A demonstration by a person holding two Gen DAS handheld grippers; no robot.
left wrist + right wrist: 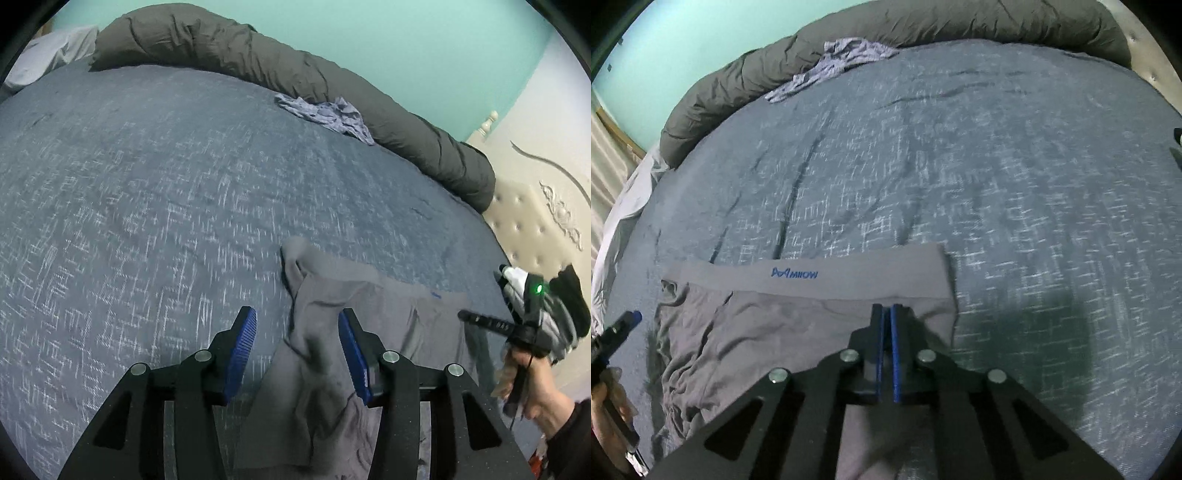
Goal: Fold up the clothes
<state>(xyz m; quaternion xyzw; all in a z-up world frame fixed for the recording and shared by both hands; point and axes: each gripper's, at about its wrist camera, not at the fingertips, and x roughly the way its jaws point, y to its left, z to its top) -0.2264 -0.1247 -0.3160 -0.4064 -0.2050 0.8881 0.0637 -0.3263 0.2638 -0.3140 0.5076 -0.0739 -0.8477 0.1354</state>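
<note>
Blue-grey bed cover (155,206) with a pattern of short white strokes fills most of both views. Along its far edge lies a long rolled dark grey duvet (280,70), and behind that stands a turquoise wall (424,48). One crumpled pale purple cloth (325,114) rests on the cover, touching the duvet. At the right of the left wrist view a cream padded headboard (524,221) with carved decoration is visible.

Grey underwear (783,325) lies on the near part of the cover. Its waistband (812,275), with blue letters on it, is stretched flat at the far side, while the rest of the cloth is wrinkled, mostly toward the left.

On the left gripper (297,334), the jaws stand apart at about half width, with the blue pads facing each other. It hangs over the wrinkled side of the underwear; grey cloth shows in the gap, but the pads do not press on it.

On the right gripper (887,317), the jaws are closed together, the blue pads almost touching. Its tip is over the underwear just below the waistband, near the right corner. Whether a fold of cloth is pinched between the pads, I cannot tell.

A hand (532,384) in a dark sleeve holds the right gripper's handle at the right edge of the left wrist view.
</note>
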